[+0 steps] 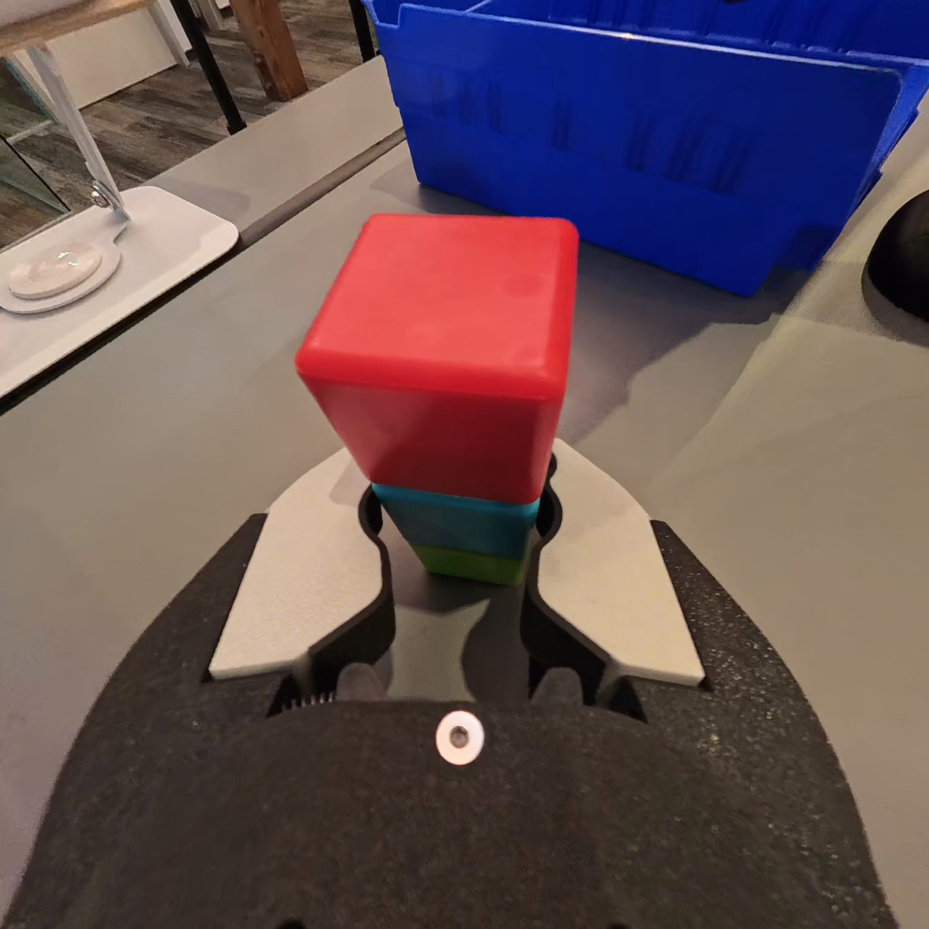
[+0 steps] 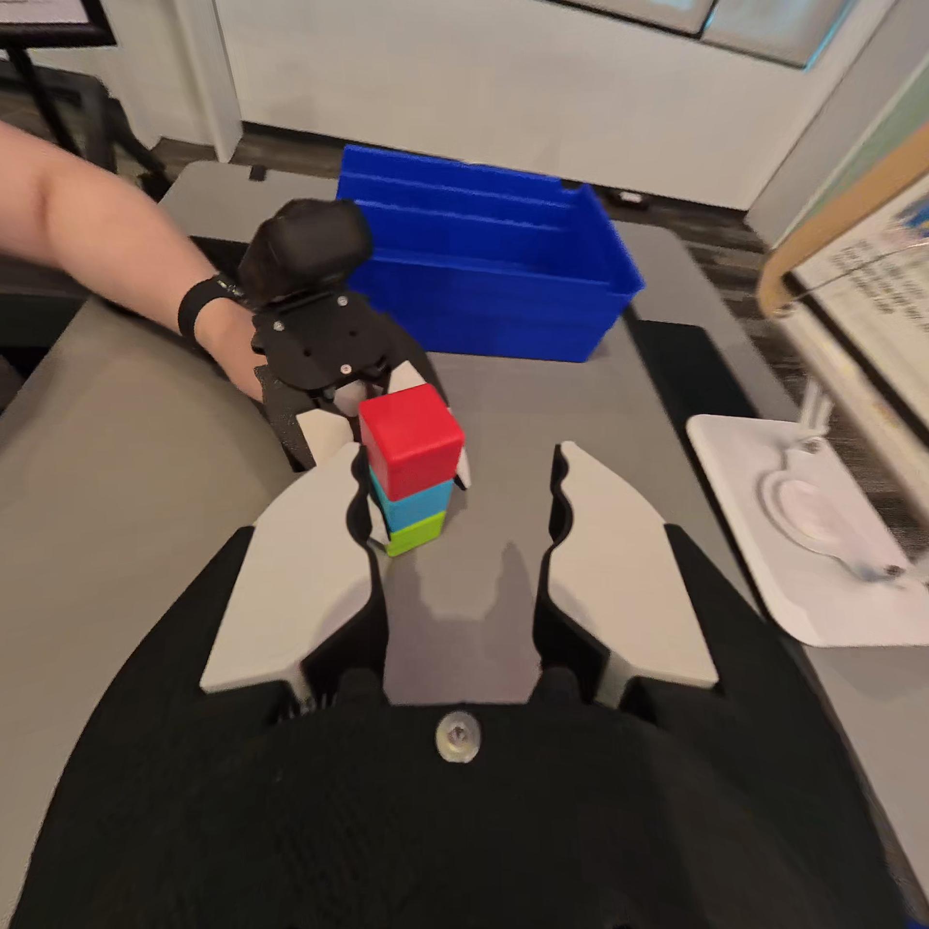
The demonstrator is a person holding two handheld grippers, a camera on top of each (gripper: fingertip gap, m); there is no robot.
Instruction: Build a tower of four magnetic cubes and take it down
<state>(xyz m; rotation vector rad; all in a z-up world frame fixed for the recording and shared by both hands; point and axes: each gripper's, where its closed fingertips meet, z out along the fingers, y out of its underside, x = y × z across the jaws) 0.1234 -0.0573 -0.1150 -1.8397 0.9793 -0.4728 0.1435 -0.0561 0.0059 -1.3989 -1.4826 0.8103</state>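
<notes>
So the blue bin (image 2: 482, 281) is my landmark here. Just in front of it on the grey table (image 2: 502, 402) stands the stack: red cube (image 2: 409, 442) on top, teal cube (image 2: 414, 505) under it, green cube (image 2: 417, 538) at the bottom. That's three cubes I can count, one of each colour, no fourth anywhere in either view. One bin, one white stand base (image 2: 804, 528) well off to the side of it.

My left gripper (image 1: 457, 513) is wrapped around the stack at about the teal cube's level, fingers right beside it, but I honestly can't tell if they're pinching or just bracketing. My right gripper (image 2: 460, 502) is spread wide and empty, on the near side of the stack from the bin.

What worries me: the stack already looks a bit skewed, with red overhanging teal. Pulling sideways on the middle could drag the whole thing over, since the magnets hold them together. And my right gripper's near finger is close enough to knock it.
</notes>
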